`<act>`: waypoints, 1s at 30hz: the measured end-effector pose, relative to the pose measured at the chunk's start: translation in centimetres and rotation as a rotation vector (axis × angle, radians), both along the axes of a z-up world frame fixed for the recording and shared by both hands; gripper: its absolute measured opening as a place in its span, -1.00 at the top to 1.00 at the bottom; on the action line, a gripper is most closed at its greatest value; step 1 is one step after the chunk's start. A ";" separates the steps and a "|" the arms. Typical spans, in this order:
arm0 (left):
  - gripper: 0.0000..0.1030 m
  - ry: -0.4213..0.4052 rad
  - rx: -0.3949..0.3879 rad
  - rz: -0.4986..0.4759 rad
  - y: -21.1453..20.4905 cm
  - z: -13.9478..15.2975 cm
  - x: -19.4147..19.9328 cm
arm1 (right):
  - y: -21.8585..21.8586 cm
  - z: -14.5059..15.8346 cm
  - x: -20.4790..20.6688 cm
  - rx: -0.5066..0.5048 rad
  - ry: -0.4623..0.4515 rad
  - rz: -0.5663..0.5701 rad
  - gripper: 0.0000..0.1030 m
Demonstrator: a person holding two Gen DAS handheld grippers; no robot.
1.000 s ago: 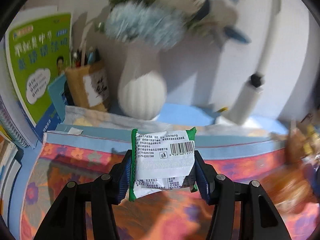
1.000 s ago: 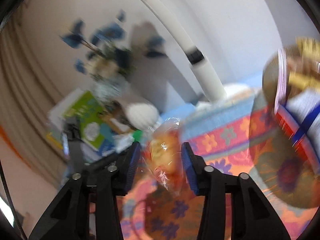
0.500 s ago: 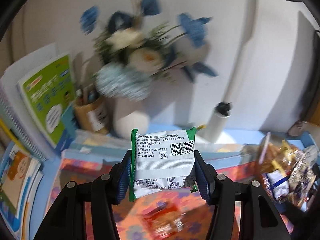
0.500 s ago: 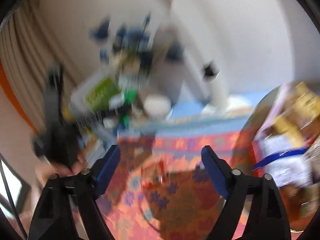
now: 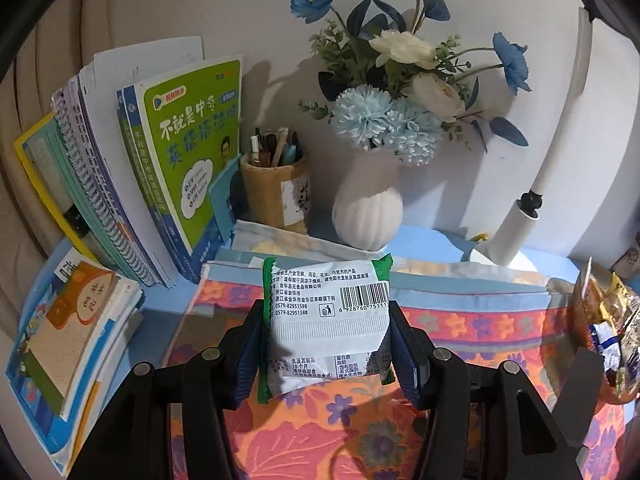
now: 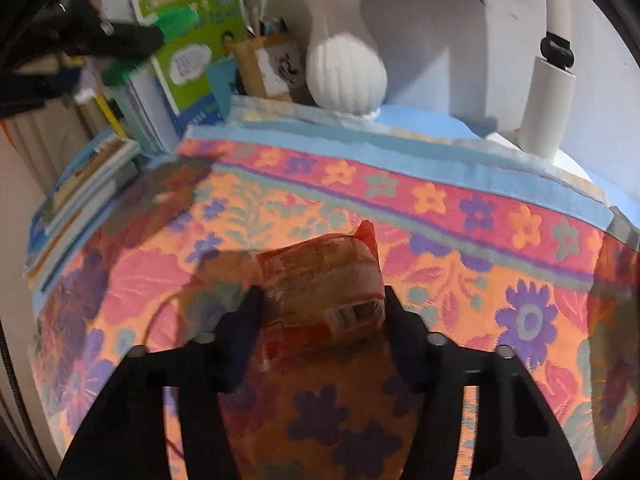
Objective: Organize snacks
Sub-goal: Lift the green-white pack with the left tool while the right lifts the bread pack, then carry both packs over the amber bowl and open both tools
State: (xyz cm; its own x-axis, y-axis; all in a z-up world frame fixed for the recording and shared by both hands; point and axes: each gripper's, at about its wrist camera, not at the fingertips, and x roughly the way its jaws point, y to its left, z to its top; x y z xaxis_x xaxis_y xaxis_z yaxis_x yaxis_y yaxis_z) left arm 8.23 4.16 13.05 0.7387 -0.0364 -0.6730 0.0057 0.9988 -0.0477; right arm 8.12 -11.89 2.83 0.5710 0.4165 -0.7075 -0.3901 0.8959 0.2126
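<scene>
Left wrist view is sharp and evenly lit, with hard shadows thrown on the wall behind the flowers (image 5: pixel 404 80), so the light's coming from the front. Right wrist view is soft with motion blur, worst up left of the claw. Both have heavy fisheye bending and black vignette corners.

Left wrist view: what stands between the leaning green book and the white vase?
A tan pen holder full of pens, between green book and white vase, left wrist view.
</scene>
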 end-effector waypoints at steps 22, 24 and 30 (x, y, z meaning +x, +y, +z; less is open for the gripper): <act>-0.07 0.022 -0.025 -0.565 -29.1 3.9 0.9 | -32.9 16.3 2.4 0.256 -0.123 -0.520 0.02; -0.08 0.038 -0.010 -0.594 -31.2 2.8 1.4 | -34.2 15.6 2.5 0.270 -0.096 -0.550 0.01; -0.58 0.084 0.011 -0.638 -33.5 1.1 2.3 | -35.9 13.4 3.5 0.303 0.020 -0.590 -0.68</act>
State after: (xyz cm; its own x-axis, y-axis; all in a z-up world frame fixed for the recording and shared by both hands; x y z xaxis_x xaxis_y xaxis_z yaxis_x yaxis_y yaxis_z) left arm 10.55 -29.36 14.12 0.5189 -0.4443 -0.7303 0.5959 0.8006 -0.0637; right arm 11.66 -47.83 16.20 0.7521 0.2199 -0.6213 0.1546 0.8575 0.4907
